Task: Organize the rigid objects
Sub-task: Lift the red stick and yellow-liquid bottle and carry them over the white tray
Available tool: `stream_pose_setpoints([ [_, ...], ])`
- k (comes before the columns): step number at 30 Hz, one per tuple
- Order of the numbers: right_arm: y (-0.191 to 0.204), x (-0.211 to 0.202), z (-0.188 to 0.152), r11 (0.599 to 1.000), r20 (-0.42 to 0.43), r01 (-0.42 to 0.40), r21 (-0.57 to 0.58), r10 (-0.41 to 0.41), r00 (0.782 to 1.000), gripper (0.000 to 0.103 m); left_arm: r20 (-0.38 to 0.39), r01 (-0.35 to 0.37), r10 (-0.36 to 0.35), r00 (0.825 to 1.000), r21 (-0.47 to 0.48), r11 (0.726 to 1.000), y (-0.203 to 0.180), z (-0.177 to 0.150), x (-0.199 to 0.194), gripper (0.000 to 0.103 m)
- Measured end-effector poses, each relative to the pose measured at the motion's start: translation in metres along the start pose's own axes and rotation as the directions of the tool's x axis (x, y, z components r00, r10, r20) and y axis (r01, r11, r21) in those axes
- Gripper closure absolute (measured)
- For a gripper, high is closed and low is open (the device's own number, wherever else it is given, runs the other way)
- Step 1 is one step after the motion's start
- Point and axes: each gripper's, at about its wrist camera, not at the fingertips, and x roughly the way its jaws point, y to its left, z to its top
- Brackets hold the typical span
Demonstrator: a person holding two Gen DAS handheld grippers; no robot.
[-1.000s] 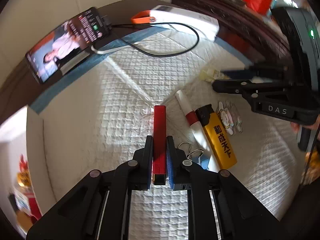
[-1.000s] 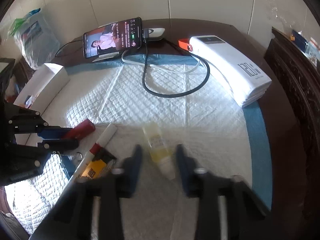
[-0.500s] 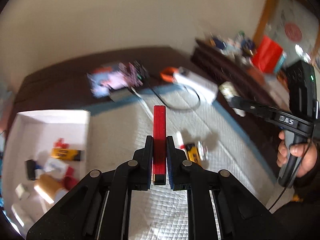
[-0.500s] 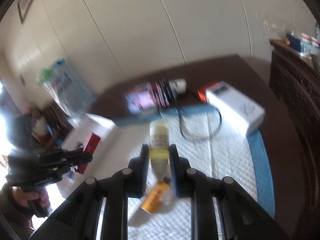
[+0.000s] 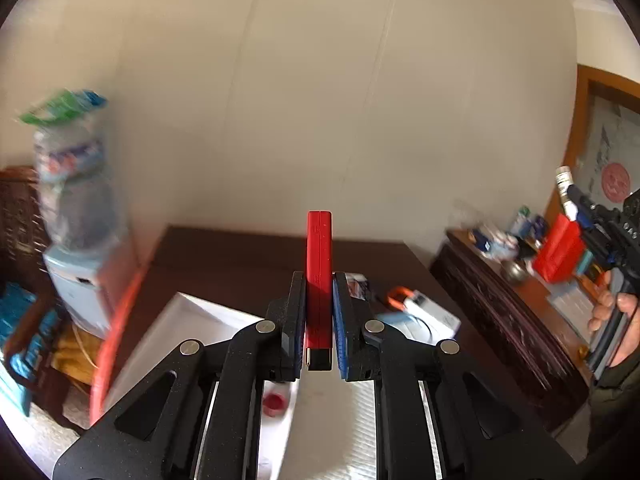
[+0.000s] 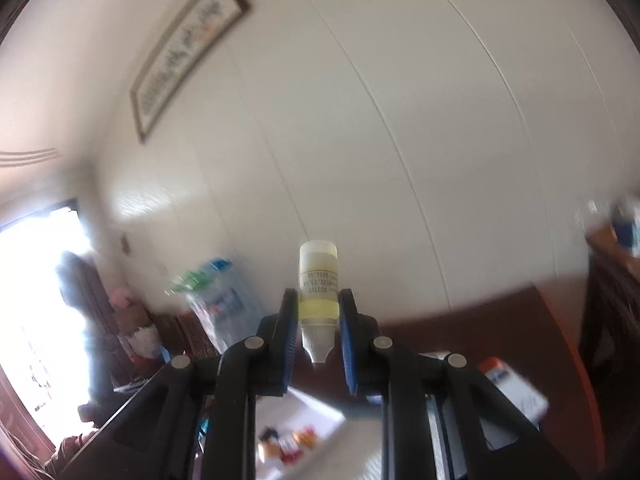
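Left gripper (image 5: 319, 320) clamped on upright red lighter (image 5: 319, 264) above white box (image 5: 200, 332), right gripper (image 6: 318, 320) clamped on yellow dropper bottle (image 6: 319, 292)

Both tools, left (image 5: 319, 320) and right (image 6: 319, 322), point upward, jaws apparently clamped on held items.

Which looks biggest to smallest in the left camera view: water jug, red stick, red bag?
1. Water jug.
2. Red stick, though it sits nearest the camera, so its size is inflated.
3. Red bag.
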Motion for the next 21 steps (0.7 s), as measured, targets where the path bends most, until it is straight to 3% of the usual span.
stream_pose_setpoints([
  [5,0.021,0.028,-0.014,0.995,-0.048,-0.096,0.035,0.097,0.994,0.084,0.063,-0.061,0.062,0.996,-0.024,0.998,0.019,0.005,-0.035,0.091],
  [9,0.036,0.055,-0.029,0.987,-0.116,-0.141,0.073,0.148,0.982,0.084,0.070,-0.091,0.094,0.993,-0.042,0.995,0.031,0.001,-0.049,0.091],
  [21,0.068,0.082,-0.038,0.975,-0.176,-0.214,0.068,0.223,0.959,0.084,0.083,-0.142,0.150,0.985,-0.093,0.985,0.060,-0.007,-0.077,0.091],
])
